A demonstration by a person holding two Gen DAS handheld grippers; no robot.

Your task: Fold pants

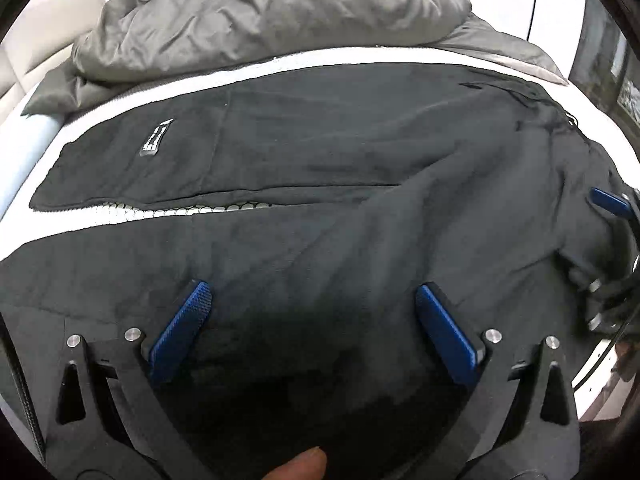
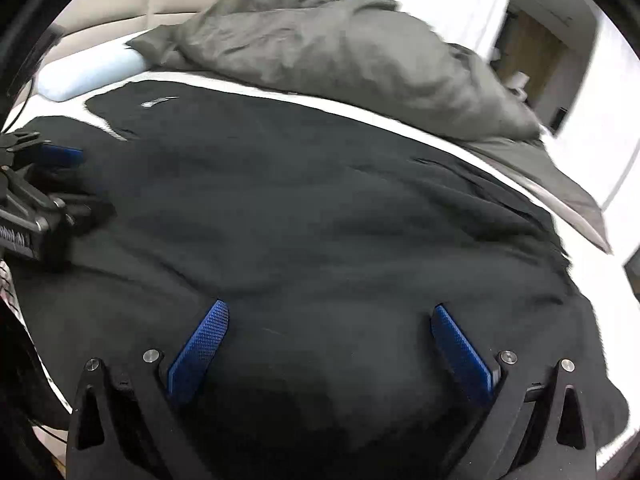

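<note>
Black pants (image 1: 320,168) lie spread across a white bed, with a small logo patch (image 1: 156,138) on the far leg and a strip of bed showing between the legs. They fill the right wrist view (image 2: 320,220) too. My left gripper (image 1: 314,292) is open, its blue pads just above the near leg. My right gripper (image 2: 330,312) is open over the wrinkled cloth toward the waist end. Each gripper shows at the edge of the other's view: the right one (image 1: 612,208) and the left one (image 2: 60,156).
A crumpled grey duvet (image 1: 260,12) lies along the far side of the white mattress (image 1: 320,60); it also shows in the right wrist view (image 2: 340,56). A light blue pillow (image 2: 92,72) sits at the far left. A doorway (image 2: 536,48) is at the right.
</note>
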